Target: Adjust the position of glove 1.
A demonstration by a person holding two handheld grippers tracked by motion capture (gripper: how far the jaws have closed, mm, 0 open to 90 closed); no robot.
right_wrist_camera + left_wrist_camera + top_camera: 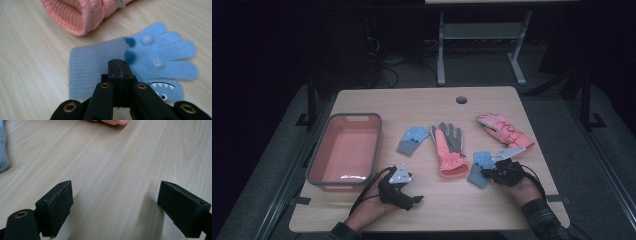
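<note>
- Four gloves lay on the wooden table (422,100), none in the bin (314,165) yet; judged as sorting/packing barely begun.
- Bin: grey rim, pink inside, near table's left edge, nothing in it as far as high view showed.
- Left gripper (412,200) rested near the front edge, just right of the bin, jaws standing wide apart with bare wood between them in the left gripper view; holding nothing.
- Small blue glove (413,140) lay right of the bin, toward table middle, untouched, fingers pointing to the far edge.
- Pink-and-grey glove (448,147) lay at table centre, cuff toward the front edge, untouched.
- Second small blue glove (130,60) sat right of that pink cuff, toward the front right; monster face on its thumb side, grey-blue cuff flat on the wood.
- Right gripper (119,65) was over this glove, jaws pressed fully together; tips sat at the cuff/palm join. Couldn't tell if any fabric was pinched or tips just rested on top; glove looked flat, not lifted.
- Pink glove (504,131) lay near the right edge, farther back, untouched.
- Judgement: nothing done yet; the blue glove under the right gripper looked like the one in hand, then all four still had to reach the bin at the left.
</note>
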